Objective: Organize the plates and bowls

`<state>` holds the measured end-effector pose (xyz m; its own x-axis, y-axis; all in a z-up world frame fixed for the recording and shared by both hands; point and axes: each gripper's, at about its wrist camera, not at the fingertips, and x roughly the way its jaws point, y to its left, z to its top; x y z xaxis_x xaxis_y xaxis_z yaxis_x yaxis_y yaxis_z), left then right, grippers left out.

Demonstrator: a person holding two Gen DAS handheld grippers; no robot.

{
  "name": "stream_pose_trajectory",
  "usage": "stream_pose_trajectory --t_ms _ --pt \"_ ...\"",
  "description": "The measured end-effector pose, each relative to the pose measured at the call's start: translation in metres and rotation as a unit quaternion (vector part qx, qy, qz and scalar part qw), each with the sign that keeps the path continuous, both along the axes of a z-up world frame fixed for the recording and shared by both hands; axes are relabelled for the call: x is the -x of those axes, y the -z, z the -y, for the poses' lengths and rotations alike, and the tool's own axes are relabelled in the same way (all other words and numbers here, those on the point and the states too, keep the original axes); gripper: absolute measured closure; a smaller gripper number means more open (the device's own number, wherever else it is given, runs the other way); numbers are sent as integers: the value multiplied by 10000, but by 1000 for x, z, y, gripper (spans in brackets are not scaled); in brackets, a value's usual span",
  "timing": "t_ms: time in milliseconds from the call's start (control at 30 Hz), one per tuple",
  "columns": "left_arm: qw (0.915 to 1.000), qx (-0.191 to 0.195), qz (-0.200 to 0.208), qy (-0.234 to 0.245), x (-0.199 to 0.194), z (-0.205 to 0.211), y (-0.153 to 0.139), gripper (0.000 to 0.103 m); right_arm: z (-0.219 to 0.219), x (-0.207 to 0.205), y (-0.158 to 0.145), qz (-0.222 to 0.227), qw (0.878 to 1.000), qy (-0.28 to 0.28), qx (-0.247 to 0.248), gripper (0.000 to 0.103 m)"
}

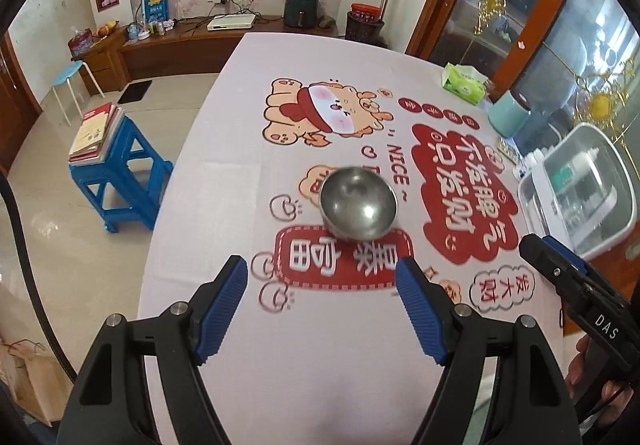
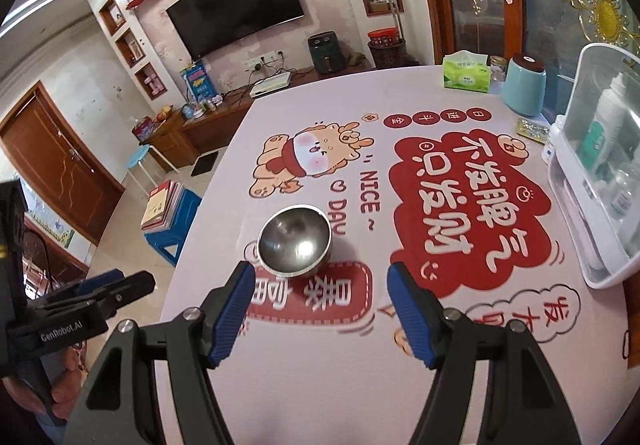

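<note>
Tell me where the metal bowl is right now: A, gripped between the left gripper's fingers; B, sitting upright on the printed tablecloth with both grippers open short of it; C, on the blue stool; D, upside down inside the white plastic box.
B: the metal bowl rests upright on the tablecloth, beyond the open left gripper and right gripper, neither touching it.
</note>
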<state>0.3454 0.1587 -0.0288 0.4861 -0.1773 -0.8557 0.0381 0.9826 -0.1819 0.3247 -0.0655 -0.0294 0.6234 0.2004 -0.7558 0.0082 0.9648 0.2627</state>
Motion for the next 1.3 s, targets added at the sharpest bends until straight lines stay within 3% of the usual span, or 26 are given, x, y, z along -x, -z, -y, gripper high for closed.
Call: stream_pose_trajectory --t_ms 233,467,667,1000,1300 --pt "9993 356 96 26 -30 -1 39 28 -3 -37 26 69 9998 -68 -154 34" --pt "9964 835 71 -145 -64 -1 93 28 -12 -63 74 29 9997 -175 -141 34" --pt "9934 1091 -123 -335 -84 4 139 28 -14 -76 109 62 9998 -172 -55 34" --pt "9914 1183 -374 -419 -100 13 186 29 -24 -90 151 -174 9991 -347 -139 35" --pt "9910 1182 -463 -427 -98 14 196 32 -27 -90 165 -317 9982 -374 -354 58"
